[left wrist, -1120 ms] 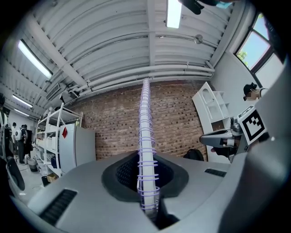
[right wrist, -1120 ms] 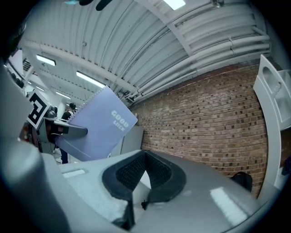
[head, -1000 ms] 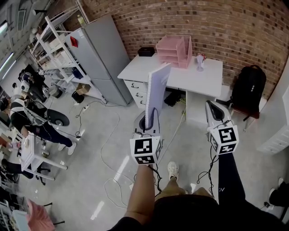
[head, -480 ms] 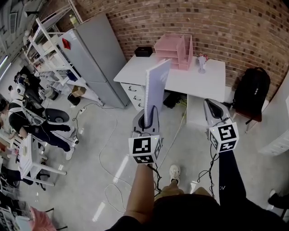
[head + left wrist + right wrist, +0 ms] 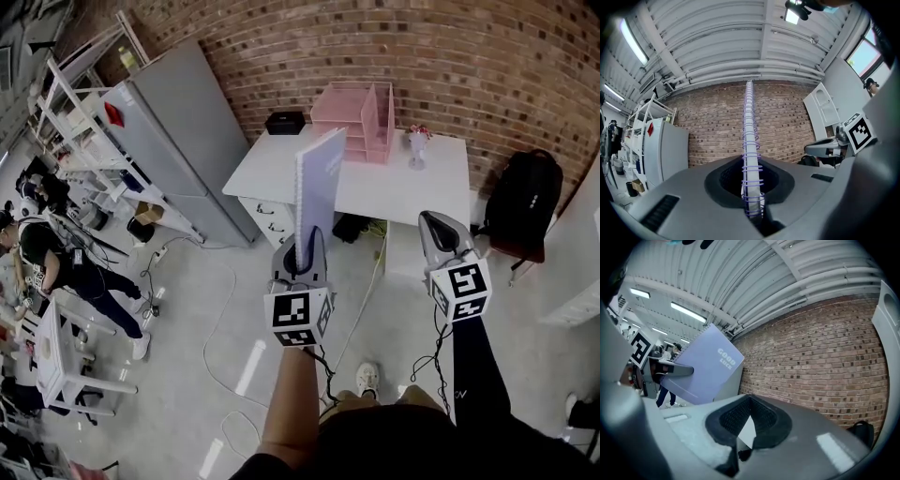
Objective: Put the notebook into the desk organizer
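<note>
A lilac spiral-bound notebook (image 5: 319,192) stands upright in my left gripper (image 5: 300,255), which is shut on its lower edge. In the left gripper view the wire spine (image 5: 749,140) rises straight up from between the jaws of the left gripper (image 5: 752,206). The pink desk organizer (image 5: 361,108) stands at the back of the white desk (image 5: 375,183), well ahead of both grippers. My right gripper (image 5: 437,230) hovers to the right, shut and holding nothing. From the right gripper (image 5: 743,430) the notebook's cover (image 5: 705,369) shows at left.
A small vase of flowers (image 5: 417,145) and a black box (image 5: 284,121) stand on the desk. A grey cabinet (image 5: 178,122) and white shelving (image 5: 84,122) are at left, a black backpack (image 5: 525,197) at right. Cables (image 5: 225,309) lie on the floor. People (image 5: 56,253) stand far left.
Both grippers and the notebook have come closer to the desk. The left gripper still holds the notebook upright, and the right is unchanged.
</note>
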### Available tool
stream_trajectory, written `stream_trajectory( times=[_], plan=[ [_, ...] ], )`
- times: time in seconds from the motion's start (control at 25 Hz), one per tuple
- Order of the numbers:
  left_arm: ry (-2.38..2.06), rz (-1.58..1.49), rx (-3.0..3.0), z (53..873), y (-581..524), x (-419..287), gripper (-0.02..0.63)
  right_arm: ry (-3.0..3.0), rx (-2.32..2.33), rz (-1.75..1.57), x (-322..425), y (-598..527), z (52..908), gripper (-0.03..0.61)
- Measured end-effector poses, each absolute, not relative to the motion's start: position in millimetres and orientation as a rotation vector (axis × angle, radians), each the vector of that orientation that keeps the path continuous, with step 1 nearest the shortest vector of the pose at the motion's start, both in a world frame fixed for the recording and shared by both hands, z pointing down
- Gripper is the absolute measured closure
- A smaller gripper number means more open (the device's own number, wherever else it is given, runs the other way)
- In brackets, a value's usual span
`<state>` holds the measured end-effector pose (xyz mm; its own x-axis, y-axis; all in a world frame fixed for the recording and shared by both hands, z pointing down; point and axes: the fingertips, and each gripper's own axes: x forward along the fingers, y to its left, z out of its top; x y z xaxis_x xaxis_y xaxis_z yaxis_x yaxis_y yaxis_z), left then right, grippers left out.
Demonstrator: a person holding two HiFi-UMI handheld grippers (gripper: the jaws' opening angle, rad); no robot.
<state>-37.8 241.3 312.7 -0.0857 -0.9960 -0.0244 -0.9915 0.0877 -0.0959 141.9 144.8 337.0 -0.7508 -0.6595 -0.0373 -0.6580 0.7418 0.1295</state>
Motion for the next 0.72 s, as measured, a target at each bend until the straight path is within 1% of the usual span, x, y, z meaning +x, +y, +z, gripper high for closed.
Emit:
stream_trajectory(
  times=[0.36,0.72],
  plan=[
    [2.207,-0.068,-2.1,309,168,-82,0.578,-2.9,1.171,-0.234,103,78,335,0.58],
    [2.195,-0.059,-2.125,311,131,-108,0.578,-2.884,1.216,-0.237,77,44,339,0.578]
  ],
)
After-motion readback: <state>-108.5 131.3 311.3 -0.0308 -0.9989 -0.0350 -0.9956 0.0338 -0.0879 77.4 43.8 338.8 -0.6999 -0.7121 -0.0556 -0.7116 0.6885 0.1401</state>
